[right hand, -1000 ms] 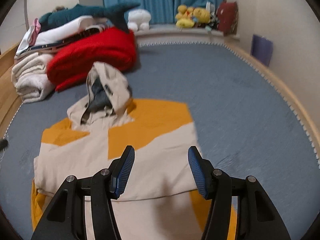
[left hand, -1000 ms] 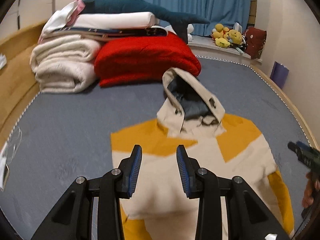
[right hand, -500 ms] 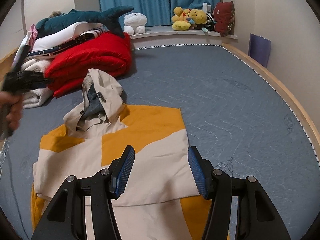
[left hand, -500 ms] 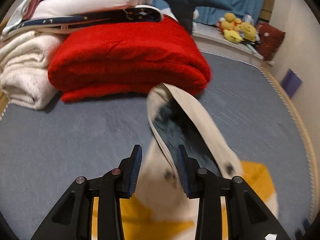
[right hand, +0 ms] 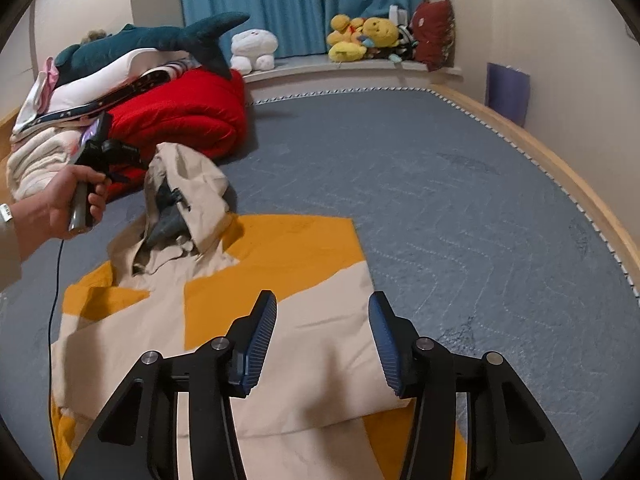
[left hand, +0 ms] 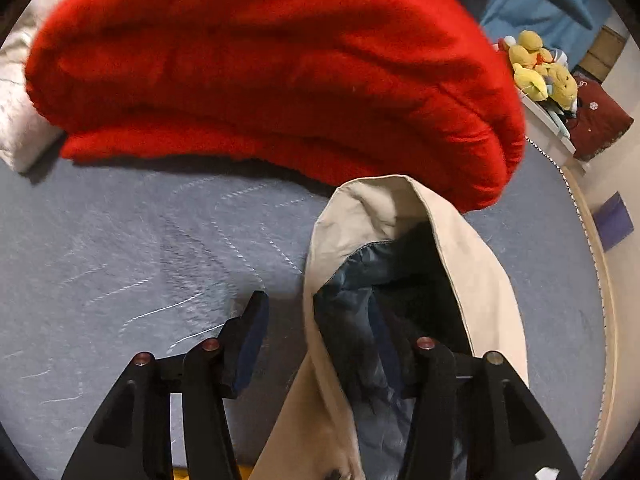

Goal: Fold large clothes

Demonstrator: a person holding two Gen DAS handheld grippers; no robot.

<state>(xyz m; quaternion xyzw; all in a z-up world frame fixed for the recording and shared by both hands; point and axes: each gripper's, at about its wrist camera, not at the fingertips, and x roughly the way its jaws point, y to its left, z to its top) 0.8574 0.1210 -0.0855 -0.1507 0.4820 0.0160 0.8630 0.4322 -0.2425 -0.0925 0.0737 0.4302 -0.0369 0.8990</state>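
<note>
A cream and orange hooded jacket [right hand: 280,320] lies folded on the grey-blue bed. Its hood [left hand: 460,264] stands up just in front of the red blanket, showing a dark blue lining. My left gripper [left hand: 316,312] straddles the hood's left rim, one finger outside on the bed and the other inside the hood. Its jaws are opening and the pads do not press the rim. In the right wrist view a hand holds that left gripper [right hand: 120,168] at the hood [right hand: 188,176]. My right gripper [right hand: 322,308] hovers over the jacket's right side; its jaws are closing with nothing gripped.
A folded red blanket [left hand: 280,60] sits right behind the hood, with white bedding [right hand: 36,160] and a shark plush [right hand: 160,40] stacked beside it. Plush toys [right hand: 364,36] line the window sill. The wooden bed edge [right hand: 580,184] curves along the right. Bare mattress [right hand: 460,200] lies right of the jacket.
My left gripper moved forward and down from above the jacket's body to the hood, and its jaws widened around the rim. The right gripper sank slightly and its jaws narrowed a little.
</note>
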